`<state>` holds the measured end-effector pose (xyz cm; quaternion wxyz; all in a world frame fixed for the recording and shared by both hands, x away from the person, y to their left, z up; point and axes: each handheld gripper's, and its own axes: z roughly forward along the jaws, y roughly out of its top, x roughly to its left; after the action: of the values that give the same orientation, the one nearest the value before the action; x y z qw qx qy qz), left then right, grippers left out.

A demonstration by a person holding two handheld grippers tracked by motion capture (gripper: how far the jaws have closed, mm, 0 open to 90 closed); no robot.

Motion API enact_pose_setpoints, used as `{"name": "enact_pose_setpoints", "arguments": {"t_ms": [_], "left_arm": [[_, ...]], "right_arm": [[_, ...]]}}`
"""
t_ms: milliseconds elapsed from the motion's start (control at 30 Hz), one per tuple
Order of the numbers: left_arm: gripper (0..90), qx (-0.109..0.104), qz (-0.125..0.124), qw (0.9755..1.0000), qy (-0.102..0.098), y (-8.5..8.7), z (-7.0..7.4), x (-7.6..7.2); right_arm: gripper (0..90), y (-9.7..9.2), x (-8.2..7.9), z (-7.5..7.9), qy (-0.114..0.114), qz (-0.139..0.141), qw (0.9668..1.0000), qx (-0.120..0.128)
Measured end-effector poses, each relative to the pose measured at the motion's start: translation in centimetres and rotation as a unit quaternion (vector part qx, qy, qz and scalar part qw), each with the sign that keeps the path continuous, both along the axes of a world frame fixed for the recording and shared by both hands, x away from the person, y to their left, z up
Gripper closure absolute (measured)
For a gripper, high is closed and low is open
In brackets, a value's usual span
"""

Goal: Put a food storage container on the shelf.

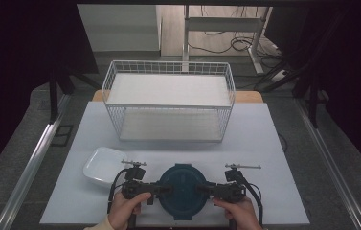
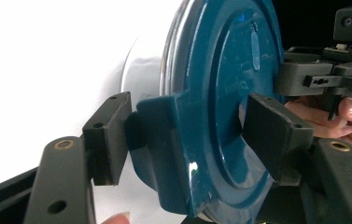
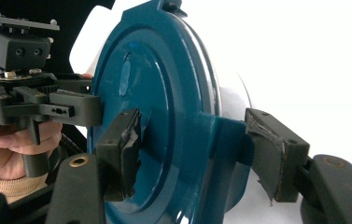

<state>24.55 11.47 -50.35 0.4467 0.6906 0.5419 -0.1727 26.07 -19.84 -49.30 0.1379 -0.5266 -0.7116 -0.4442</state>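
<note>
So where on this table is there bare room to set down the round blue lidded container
Bare table lies right of the round blue lidded container, and in the strip between it and the white wire basket. The front left is crowded: the white square dish, left gripper and right gripper flank the container.

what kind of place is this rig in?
Probably a lab or recording workspace, not a home: a white table boxed in by dark curtains, metal floor rails, and loose cables under a desk frame behind.
</note>
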Motion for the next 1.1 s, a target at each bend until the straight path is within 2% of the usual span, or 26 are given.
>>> {"name": "enact_pose_setpoints", "arguments": {"t_ms": [267, 1100], "left_arm": [[36.0, 0.011, 0.007, 0.9997, -0.020, 0.2, 0.9, -0.2], [36.6, 0.011, 0.003, 0.9994, -0.033, 0.5, 1.7, -0.2]], "right_arm": [[40.0, 0.3, -0.3, 0.8, -0.022, 0.006, 0.9997, -0.005], [40.1, 0.6, -0.3, 1.6, -0.040, 0.012, 0.9991, -0.007]]}}
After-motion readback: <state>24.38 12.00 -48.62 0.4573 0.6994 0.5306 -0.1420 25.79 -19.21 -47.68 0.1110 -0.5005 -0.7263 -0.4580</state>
